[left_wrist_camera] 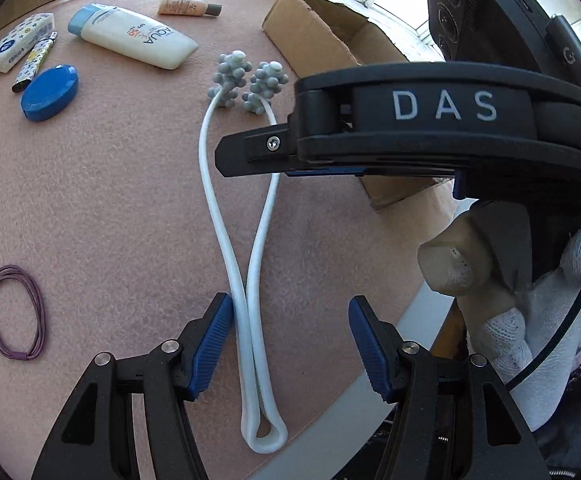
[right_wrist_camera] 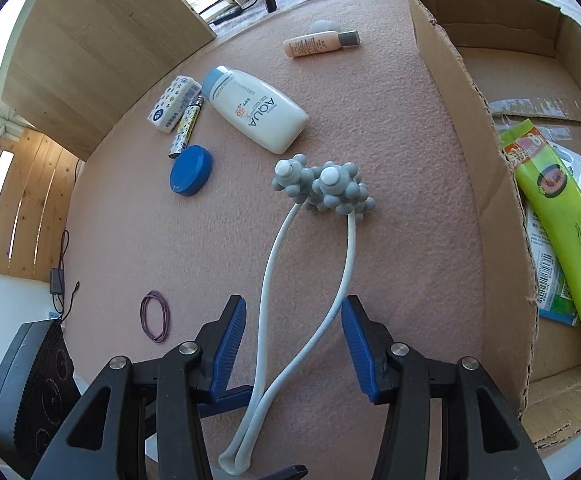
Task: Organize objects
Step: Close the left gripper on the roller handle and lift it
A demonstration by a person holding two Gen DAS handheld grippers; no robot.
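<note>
Straddling massager (left_wrist_camera: pixel 246 280) with both claws: your left claw (left_wrist_camera: pixel 290 344) spread, left pad touching crossed cords; right claw (right_wrist_camera: pixel 294 344) spread over same stems. Long axis runs away from you along desk (left_wrist_camera: pixel 110 200), knobbed heads far. Right view alone shows cardboard box (right_wrist_camera: pixel 502 240) interior to right.

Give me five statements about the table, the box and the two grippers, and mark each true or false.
1. The neck massager lies on the pink mat. True.
2. The green tube lies on the mat. False: it is inside the cardboard box.
3. The right gripper is shut on the massager. False: its jaws are open.
4. The blue lid sits beside the sunscreen bottle. True.
5. The left gripper is shut. False: open.
</note>
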